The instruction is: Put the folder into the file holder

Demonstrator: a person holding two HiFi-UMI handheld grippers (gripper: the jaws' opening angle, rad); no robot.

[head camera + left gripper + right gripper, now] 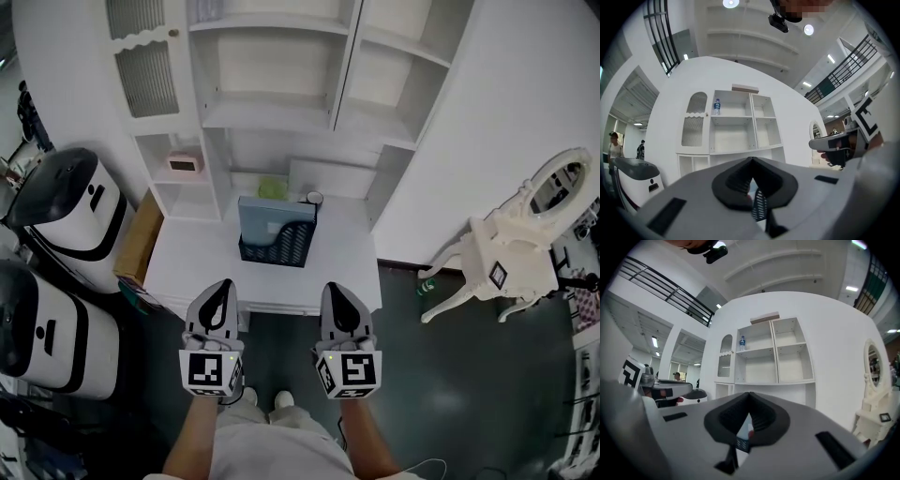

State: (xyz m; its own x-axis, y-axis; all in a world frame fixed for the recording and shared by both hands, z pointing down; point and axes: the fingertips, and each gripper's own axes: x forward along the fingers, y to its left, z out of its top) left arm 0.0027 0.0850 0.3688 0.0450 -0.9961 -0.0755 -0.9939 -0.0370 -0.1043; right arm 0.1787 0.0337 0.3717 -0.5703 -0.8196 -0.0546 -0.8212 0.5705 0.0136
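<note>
Your left hand-held gripper and right hand-held gripper hang side by side at the lower centre of the head view, just off the near edge of the white counter. Each has its jaws pressed together to a point, with nothing between them.

At mid-frame, one grey-blue flat folder stands upright inside one dark mesh file holder on the counter. The folder's lower part is hidden behind the mesh wall.

Behind it, a pale green object is mostly covered and cannot be identified. Only the rim of a small cup shows at the holder's rear right corner.

The top of the white open shelf unit is cut off by the upper edge of the head view. Only the two gripper views reach the one clear water bottle on its upper shelf.

In both of those views your grippers' grey bodies fill the lower half and hide nearly all of the counter. A sliver of mesh shows through the slit under the closed jaws.

Two white-and-black rounded machines are clipped by the left edge of the head view. One white carved chair stands at the right.
</note>
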